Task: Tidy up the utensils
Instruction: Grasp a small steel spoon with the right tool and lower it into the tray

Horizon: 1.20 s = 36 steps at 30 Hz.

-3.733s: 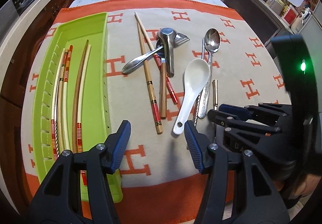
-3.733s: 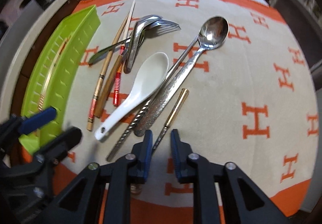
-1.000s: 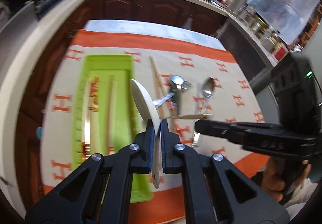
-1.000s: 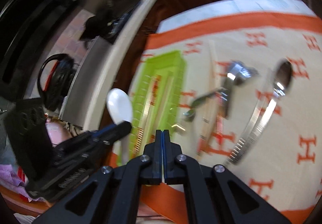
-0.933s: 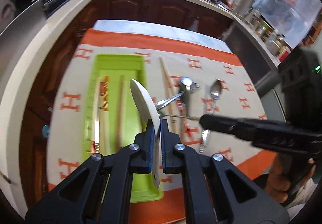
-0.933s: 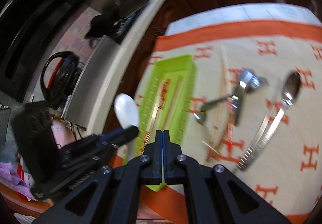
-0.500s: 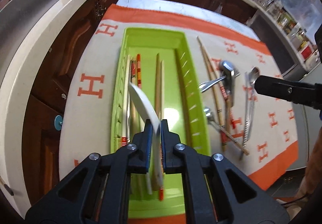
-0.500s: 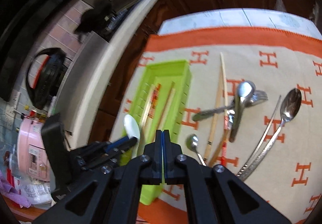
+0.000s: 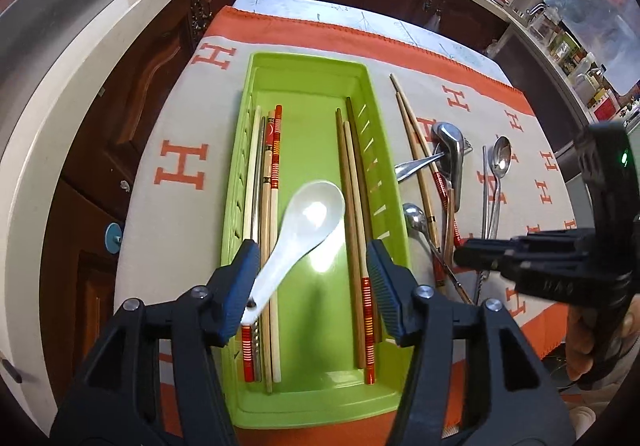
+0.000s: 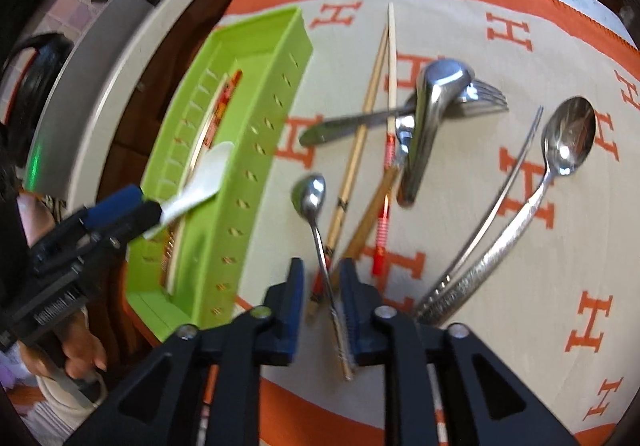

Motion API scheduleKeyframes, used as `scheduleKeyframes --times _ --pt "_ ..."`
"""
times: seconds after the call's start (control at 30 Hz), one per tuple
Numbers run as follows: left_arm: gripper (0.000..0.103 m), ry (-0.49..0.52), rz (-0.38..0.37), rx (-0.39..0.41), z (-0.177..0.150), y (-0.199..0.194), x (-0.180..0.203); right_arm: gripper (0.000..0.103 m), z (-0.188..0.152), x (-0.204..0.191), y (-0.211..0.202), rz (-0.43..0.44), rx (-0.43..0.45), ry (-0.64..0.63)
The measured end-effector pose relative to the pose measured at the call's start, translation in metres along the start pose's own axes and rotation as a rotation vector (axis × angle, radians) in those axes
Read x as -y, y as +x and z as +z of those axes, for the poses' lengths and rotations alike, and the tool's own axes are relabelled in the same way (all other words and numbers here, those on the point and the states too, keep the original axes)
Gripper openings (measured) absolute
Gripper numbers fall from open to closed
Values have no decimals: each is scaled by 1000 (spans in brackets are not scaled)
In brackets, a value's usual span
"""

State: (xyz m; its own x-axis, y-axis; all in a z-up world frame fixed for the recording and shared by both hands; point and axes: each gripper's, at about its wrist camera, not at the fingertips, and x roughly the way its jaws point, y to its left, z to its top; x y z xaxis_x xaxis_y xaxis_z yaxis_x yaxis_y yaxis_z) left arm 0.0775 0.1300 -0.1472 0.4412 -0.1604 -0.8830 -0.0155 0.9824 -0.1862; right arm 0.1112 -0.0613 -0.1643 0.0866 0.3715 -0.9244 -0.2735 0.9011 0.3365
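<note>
A: Where's the left tool (image 9: 312, 278)?

B: Low over the near half of the green tray (image 9: 308, 61), pointing along its length. Its jaws stand wide apart and grip nothing. The white spoon (image 9: 304, 230) lies between them, bowl up and away, handle slanting back toward the left finger; I cannot tell whether the handle end touches that pad.

A: Is the spoon in the tray?

B: Yes, in the middle, between two sets of chopsticks (image 9: 268, 213). From the right wrist view the spoon (image 10: 200, 181) looks tilted, handle raised near the left tool (image 10: 140, 205), with a hand (image 10: 76, 350) holding that tool's grip below.

A: And the right tool (image 10: 322, 302)?

B: Down close to the cloth (image 10: 480, 266), just right of the tray (image 10: 240, 149), aimed away from the person. The jaws are parted a little, set on either side of the handle of a small steel spoon (image 10: 314, 205). The right finger seems against the handle, the left one clear of it, so it has no firm hold.

A: What else is on the cloth?

B: A fork (image 10: 400, 113) under a steel soup spoon (image 10: 432, 113), loose chopsticks (image 10: 360, 141) crossing them, and to the right a long spoon (image 10: 560, 161) beside metal chopsticks (image 10: 492, 213). The cloth covers the counter (image 9: 360, 21)
</note>
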Motion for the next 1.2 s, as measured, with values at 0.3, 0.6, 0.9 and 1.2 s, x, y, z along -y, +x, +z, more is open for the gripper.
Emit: scheduleKeyframes --times 0.3,0.6,0.9,1.2 --pt "52 -12 -33 -10 -5 -3 1 23 -23 -6 17 -61 -59 -92" --pt "52 -1 -48 -20 -9 -2 9 16 -36 -22 18 -149 -14 -191" --pt "52 5 -61 -24 -13 -3 13 6 -47 -25 16 -85 16 -146" --pt "52 23 -47 -5 -14 -10 14 6 -37 -14 -34 95 118 -17"
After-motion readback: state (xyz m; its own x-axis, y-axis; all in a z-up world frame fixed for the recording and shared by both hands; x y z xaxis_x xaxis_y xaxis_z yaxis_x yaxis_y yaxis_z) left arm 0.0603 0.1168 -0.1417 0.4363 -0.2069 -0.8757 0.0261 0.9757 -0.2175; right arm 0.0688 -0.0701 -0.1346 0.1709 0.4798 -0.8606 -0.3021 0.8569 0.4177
